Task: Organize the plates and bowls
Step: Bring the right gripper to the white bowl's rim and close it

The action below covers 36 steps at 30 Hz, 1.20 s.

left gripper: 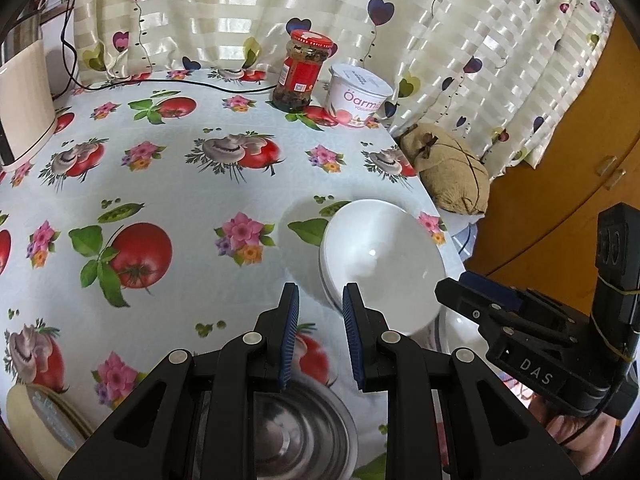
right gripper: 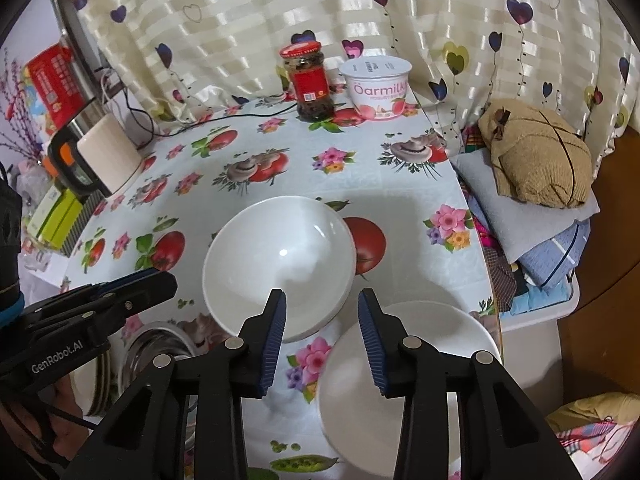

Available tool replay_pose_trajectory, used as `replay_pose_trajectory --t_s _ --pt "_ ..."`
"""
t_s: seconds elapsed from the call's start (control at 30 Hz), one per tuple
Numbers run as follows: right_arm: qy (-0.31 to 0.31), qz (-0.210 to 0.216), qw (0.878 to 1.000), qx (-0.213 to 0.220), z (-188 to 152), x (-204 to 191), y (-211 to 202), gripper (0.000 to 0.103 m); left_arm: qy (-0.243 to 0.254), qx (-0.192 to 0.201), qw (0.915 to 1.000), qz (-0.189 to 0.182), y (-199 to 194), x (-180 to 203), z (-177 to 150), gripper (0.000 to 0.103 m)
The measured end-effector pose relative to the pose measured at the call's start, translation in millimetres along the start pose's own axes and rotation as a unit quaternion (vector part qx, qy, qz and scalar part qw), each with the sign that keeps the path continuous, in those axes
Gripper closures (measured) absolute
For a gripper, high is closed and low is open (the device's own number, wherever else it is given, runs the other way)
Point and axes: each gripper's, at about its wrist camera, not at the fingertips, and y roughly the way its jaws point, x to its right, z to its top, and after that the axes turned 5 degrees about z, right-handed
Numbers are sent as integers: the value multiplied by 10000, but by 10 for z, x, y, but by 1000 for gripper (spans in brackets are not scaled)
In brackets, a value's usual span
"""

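both claws hang apart and empty, the right gripper (right gripper: 322, 344) over the gap between the white bowl (right gripper: 279, 264) and white plate (right gripper: 384, 376), the left gripper (left gripper: 320, 336) above a steel bowl (left gripper: 304, 436), probably choosing what to stack.

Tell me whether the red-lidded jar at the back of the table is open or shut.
Shut. The jar stands upright beside the yogurt tub, and its red lid sits flat on top.
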Motion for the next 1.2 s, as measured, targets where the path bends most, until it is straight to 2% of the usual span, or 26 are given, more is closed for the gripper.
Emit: replay_pose_trajectory --t_s 0.47,0.8,1.2 --pt "65 -44 9998 -186 91 123 272 75 -117 -232 9997 -27 317 20 88 79" --pt "81 -24 9996 -263 61 126 342 84 -45 -295 9995 -79 374 80 45 79" --pt "78 34 9997 -244 79 94 320 85 9 -257 9996 -81 315 105 36 80"
